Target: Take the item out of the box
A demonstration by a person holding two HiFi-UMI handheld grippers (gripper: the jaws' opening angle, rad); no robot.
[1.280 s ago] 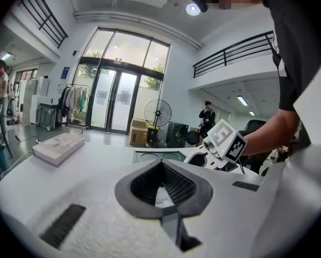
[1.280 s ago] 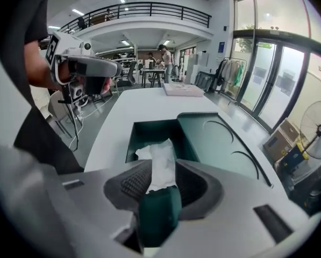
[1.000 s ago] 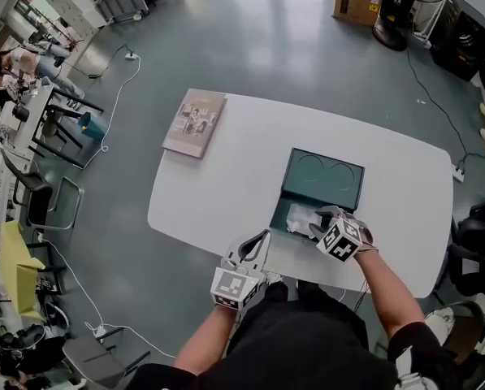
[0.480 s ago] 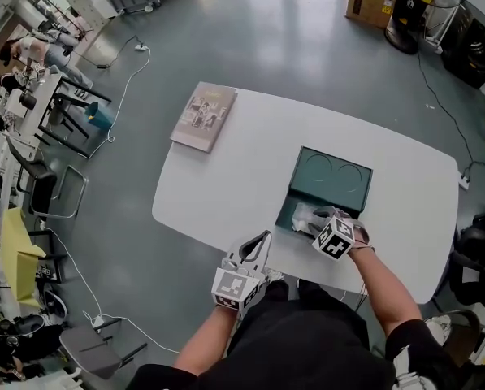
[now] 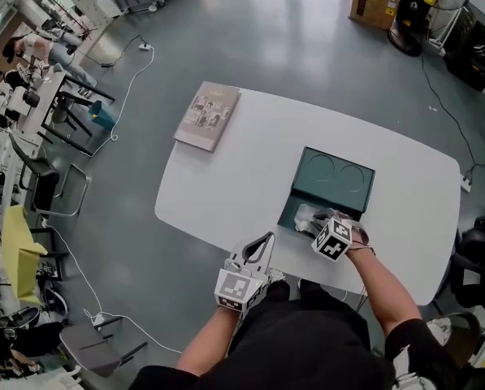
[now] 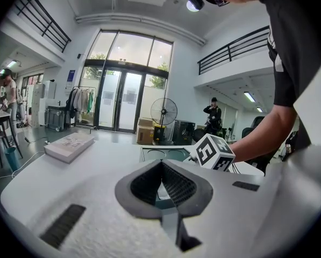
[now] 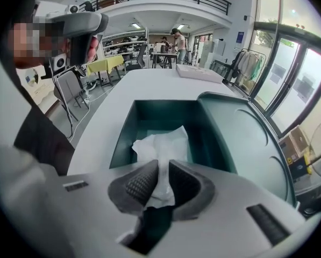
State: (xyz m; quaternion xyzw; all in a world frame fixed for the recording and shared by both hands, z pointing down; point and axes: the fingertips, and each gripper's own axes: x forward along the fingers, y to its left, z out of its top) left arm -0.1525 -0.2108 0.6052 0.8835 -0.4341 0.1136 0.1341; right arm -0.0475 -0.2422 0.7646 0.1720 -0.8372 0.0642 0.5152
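Right gripper view: the crumpled white paper lies in the open dark green box. Its near end is pinched by the right gripper, whose jaws have just been closing. The box sits near-right on the white table. Left of it, at the table's near edge, the left gripper has its jaws together, empty.

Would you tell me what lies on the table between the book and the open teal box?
Nothing: in the head view, only bare white table separates the book from the box.
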